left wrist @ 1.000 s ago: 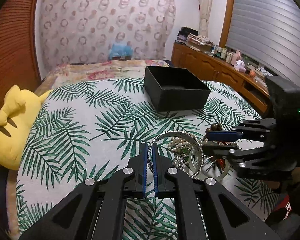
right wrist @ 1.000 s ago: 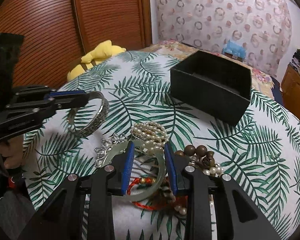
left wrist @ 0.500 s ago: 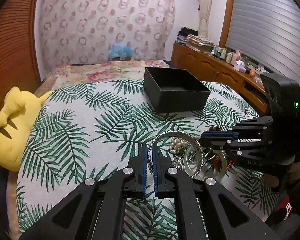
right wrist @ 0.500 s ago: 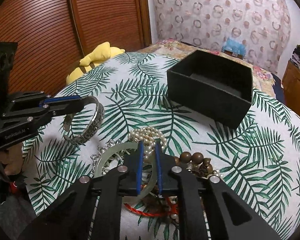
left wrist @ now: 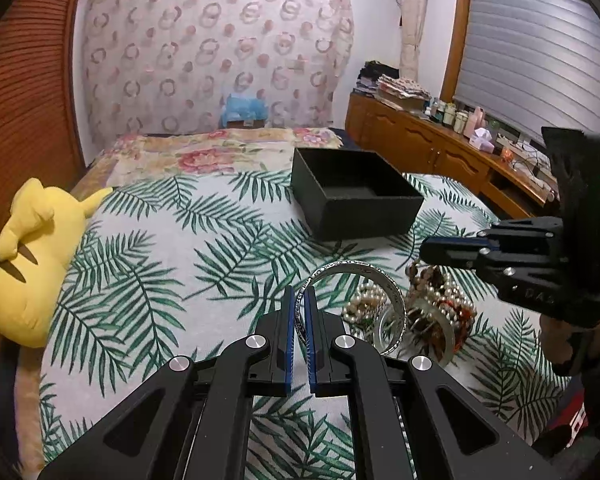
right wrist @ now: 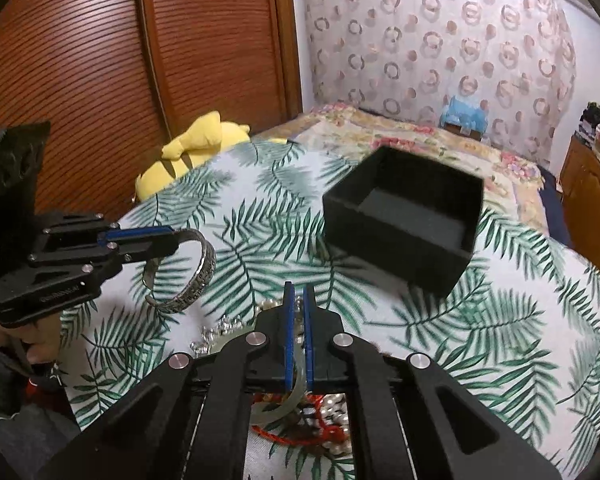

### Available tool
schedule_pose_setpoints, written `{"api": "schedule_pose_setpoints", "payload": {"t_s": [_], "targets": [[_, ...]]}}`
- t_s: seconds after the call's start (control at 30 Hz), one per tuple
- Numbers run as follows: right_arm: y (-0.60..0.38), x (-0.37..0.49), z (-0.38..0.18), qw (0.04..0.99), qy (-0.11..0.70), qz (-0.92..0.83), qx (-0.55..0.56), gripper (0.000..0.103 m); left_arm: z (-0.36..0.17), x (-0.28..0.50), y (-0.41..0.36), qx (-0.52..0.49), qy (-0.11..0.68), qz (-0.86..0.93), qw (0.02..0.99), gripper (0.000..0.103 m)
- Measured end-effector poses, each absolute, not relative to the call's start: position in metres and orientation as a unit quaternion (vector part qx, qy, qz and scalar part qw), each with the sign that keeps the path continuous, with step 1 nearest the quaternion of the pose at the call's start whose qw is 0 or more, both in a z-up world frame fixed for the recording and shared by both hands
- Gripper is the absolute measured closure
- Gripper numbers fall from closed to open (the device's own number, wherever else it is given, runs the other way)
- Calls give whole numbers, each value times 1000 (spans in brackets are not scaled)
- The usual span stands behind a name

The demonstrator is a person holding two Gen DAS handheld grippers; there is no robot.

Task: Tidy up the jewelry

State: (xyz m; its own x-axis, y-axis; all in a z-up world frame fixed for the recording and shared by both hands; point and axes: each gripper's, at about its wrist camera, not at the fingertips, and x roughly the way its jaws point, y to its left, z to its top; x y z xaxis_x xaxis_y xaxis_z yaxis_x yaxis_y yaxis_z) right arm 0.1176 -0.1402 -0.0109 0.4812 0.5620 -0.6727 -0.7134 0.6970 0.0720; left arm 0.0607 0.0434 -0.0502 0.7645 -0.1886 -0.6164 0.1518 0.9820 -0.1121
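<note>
Between the blue pads of my left hand-held gripper (left wrist: 299, 308) I hold a silver bangle (left wrist: 356, 304), pinched at its rim, so the jaws are almost together. In the right wrist view the same bangle hangs from that gripper above the bed, tilted, with an engraved outer band. My right hand-held gripper (right wrist: 298, 312) has just been closing, and its pads now press on a pale green jade bangle (right wrist: 288, 400), which passes between them and curves down under the fingers. Below this gripper lies the heap of jewelry (left wrist: 432, 304): a pearl bracelet (left wrist: 364, 304), brown wooden beads (left wrist: 424, 274), a red cord (right wrist: 300, 436) and small silver pieces (right wrist: 220, 330), all touching one another. The heap lies on a bedspread with green palm leaves (left wrist: 152, 272). Further away on the same bedspread stands a black open box (right wrist: 404, 220), well apart from the heap; I see nothing inside it. At the edge of the bed, near the wooden sliding door (right wrist: 100, 60), lies a yellow plush toy (left wrist: 32, 252). A wooden sideboard (left wrist: 428, 148) stands along the window side.
</note>
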Motion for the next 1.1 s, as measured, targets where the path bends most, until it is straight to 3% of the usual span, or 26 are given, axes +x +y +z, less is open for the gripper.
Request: {"api": "schedule_pose_setpoints", "payload": {"t_s": [1.1], "targets": [[-161, 120, 130, 901, 225, 353, -116, 98, -7, 80, 40, -24, 287, -89, 954, 99]]}}
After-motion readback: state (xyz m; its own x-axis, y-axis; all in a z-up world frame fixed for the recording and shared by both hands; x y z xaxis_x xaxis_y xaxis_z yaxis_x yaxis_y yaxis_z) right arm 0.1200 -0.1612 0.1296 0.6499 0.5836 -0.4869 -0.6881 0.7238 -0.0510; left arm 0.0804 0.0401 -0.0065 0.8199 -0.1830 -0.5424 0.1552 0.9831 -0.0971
